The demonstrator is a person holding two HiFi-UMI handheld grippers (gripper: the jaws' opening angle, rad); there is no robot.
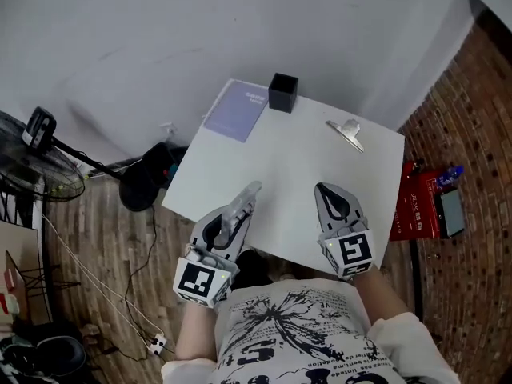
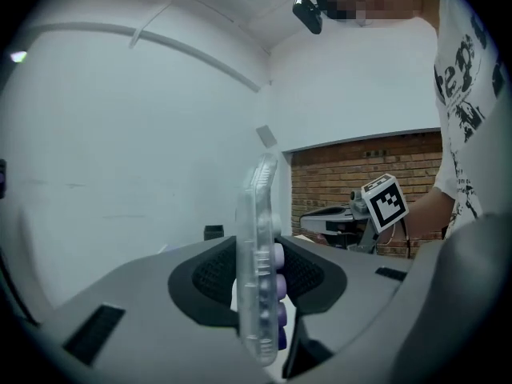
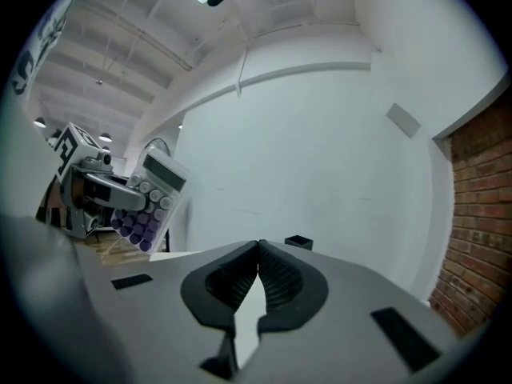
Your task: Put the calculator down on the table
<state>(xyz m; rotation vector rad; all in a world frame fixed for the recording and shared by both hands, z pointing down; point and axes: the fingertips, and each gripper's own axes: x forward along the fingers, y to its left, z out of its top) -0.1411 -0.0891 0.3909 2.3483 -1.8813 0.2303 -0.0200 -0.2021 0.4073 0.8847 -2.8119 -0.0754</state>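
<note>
Clear plastic calculator (image 2: pixel 258 278), rounded purple keys, pinched edge-on between ribbed black left fingers (image 2: pixel 204 282) over white tabletop's (image 1: pixel 296 158) near edge. Right fingers (image 3: pixel 228 282) pressed together, empty. Key face seen only from right gripper view.

Even, bright indoor light; strong fisheye distortion, dark vignetted corners

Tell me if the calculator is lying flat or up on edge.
On edge. The calculator stands upright, clamped in the left tool, keys facing sideways; it is not yet flat on the table.
</note>
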